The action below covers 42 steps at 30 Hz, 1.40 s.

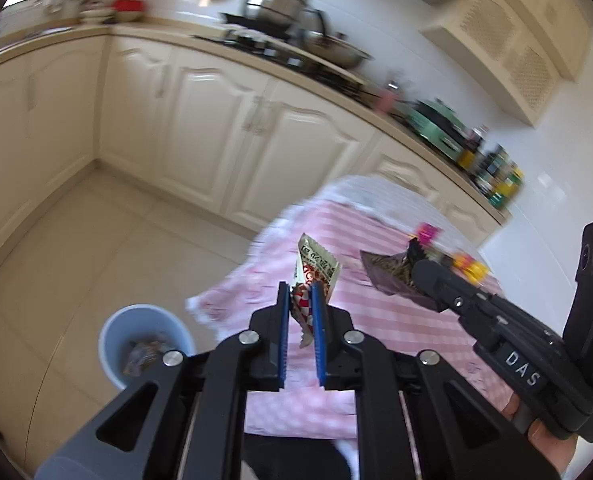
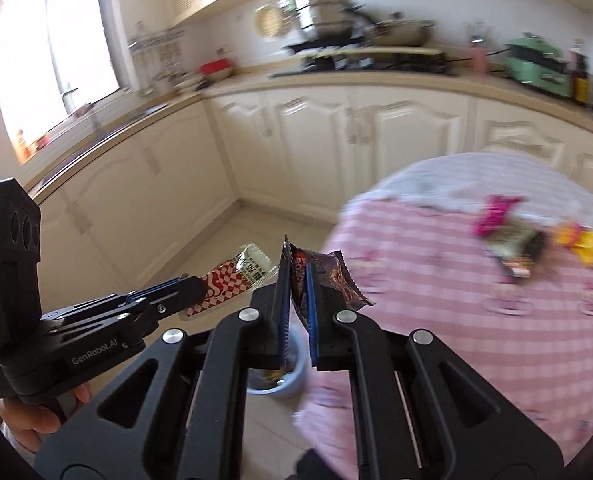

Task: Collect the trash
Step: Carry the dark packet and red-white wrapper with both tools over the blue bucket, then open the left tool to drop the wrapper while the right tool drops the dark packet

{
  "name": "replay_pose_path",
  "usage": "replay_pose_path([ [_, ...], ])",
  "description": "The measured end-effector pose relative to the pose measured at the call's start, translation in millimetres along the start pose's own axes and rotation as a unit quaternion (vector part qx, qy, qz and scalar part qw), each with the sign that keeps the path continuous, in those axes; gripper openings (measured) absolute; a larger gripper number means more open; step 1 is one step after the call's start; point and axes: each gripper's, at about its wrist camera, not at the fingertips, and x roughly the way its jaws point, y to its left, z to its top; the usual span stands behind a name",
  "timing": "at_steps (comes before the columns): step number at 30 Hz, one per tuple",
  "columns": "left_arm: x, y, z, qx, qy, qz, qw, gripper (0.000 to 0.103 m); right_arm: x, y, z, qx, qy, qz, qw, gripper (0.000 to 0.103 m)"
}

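Currently mid-carry: left gripper [image 1: 301, 296] clamped on a red-and-white wrapper [image 1: 316, 270], right gripper [image 2: 298, 280] clamped on a dark wrapper [image 2: 328, 280], both held above the floor. Bin [image 1: 146, 344] sits below-left of the left gripper, off the pink-checked table [image 1: 376, 312]. Judged next: bring each over the bin mouth, then release. Only the right view shows remaining wrappers [image 2: 512, 248] on the table, ahead-right.

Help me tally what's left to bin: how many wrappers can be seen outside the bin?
5. Red-and-white wrapper in the left tool; dark wrapper in the right tool; pink, dark and yellow ones on the table. Blur may hide more.
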Motion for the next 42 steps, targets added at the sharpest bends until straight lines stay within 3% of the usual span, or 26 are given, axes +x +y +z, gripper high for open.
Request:
replay_pose_path([
  [5,-6.4,69.4,0.8,-0.048,0.001,0.051,0.9975,0.01,60.3,46.9,0.9,-0.018,0.041,0.052,0.998,0.008],
  [10,16.0,128.3,-3.0,-0.092,0.026,0.08,0.9922,0.01,124.8,74.4,-9.3,-0.027,0.089,0.078,0.993,0.008],
  [16,61.8,176.0,-11.3,-0.123,0.07,0.094,0.9854,0.01,190.4,75.1,-28.0,-0.013,0.142,0.088,0.986,0.008],
  [21,96.9,194.2,-15.6,-0.137,0.096,0.101,0.9807,0.011,231.7,68.6,-43.1,-0.004,0.177,0.081,0.981,0.008],
  [27,127.4,208.5,-14.4,-0.144,0.111,0.098,0.9785,0.013,251.1,59.5,-52.4,0.007,0.195,0.076,0.978,0.008],
  [31,134.9,213.2,-14.8,-0.147,0.111,0.102,0.9776,0.031,257.0,57.7,-54.2,0.009,0.203,0.075,0.976,0.008],
  [42,126.4,234.2,-26.5,-0.175,0.113,0.12,0.9707,0.035,269.0,75.1,-57.8,0.004,0.211,0.086,0.974,0.008],
])
